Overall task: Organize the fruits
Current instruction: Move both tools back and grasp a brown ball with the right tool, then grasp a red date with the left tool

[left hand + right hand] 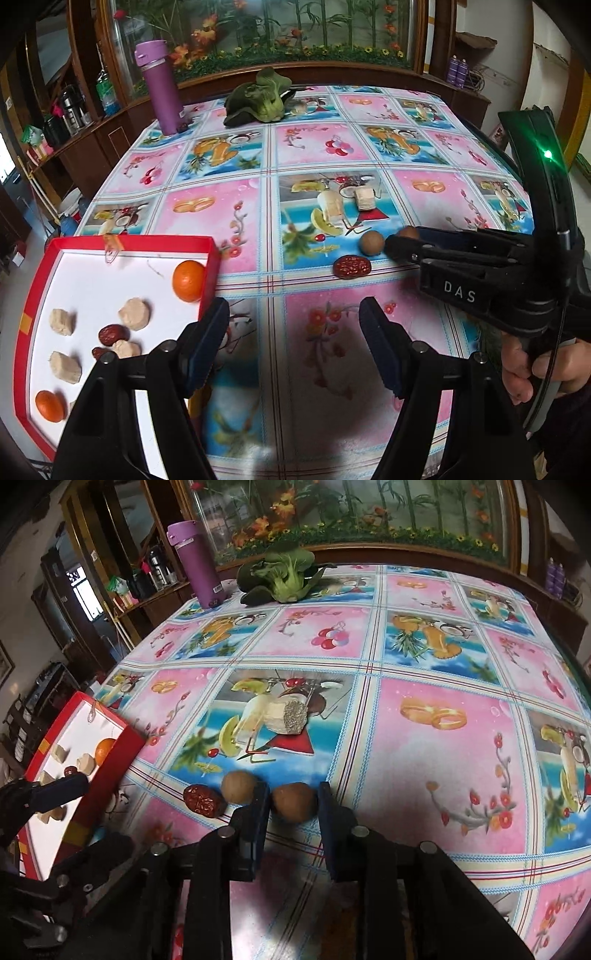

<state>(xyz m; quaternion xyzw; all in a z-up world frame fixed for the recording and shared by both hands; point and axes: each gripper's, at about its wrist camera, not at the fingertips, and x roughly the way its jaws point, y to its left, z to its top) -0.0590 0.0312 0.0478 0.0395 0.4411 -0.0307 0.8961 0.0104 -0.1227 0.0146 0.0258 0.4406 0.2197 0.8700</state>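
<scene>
the fruits lie in two groups. on the tablecloth (424, 664), near its front edge, sit two round brown fruits and a wrinkled red date (204, 800) in a short row: the date on the left, touching or just beside the first brown fruit (239, 787), and the second brown fruit (294, 802) just to the right. in the red box (40, 295) with its white floor, at the table's left front corner, lie two oranges, one (188, 280) against the right wall and one (50, 405) near the front, plus pale beige chunks (135, 314) and another red date (112, 334).

the right gripper (293, 814) has its two blue-padded fingers either side of the second brown fruit, drawn in close to it; the left pad looks to be touching the fruit's side, while on the right i cannot tell whether the pad meets it. the fruit rests on the cloth. the left gripper (295, 347) hangs with its fingers spread wide and nothing between them, one finger over the box's near right corner, the other over the cloth. a hand (532, 369) grasps the right gripper's handle.

the cloth is glossy, printed in pink and blue squares of fruit, rings and drinks. at the far side stand a purple bottle (160, 90) and a leafy green vegetable (260, 98). behind the table runs a dark wooden cabinet (92, 140) with a flower-and-bamboo picture panel.
</scene>
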